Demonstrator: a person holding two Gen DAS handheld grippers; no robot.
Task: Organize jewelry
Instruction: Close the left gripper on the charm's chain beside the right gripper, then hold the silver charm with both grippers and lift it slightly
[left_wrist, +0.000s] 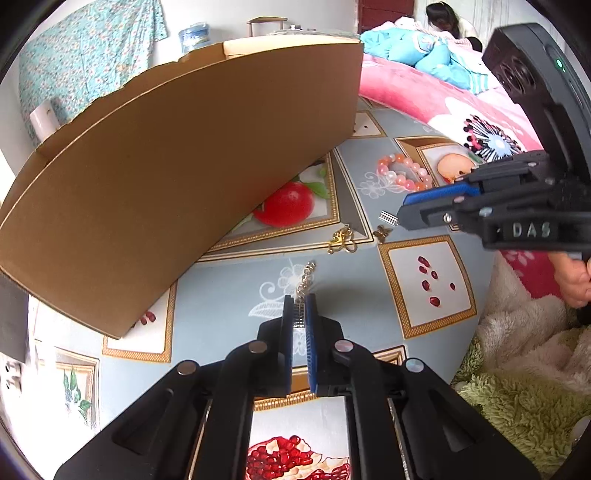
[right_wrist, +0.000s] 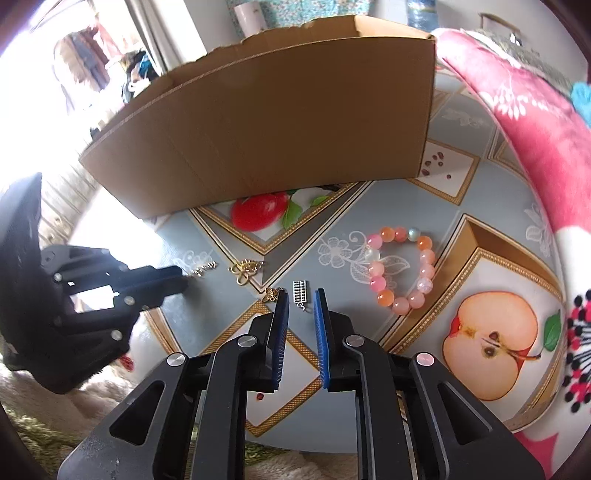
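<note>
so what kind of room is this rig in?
Likely a bedroom at home. A low surface with a fruit-print cover sits beside a pink floral blanket, heaped bedding lies beyond, and a cardboard box stands by the jewelry.

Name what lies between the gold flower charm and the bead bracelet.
A small gold butterfly charm and a silver ladder-like charm, seen in the right wrist view.

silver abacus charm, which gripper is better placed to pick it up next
Right. The right gripper is open around the silver abacus charm, while the left gripper is shut on a chain.
</note>
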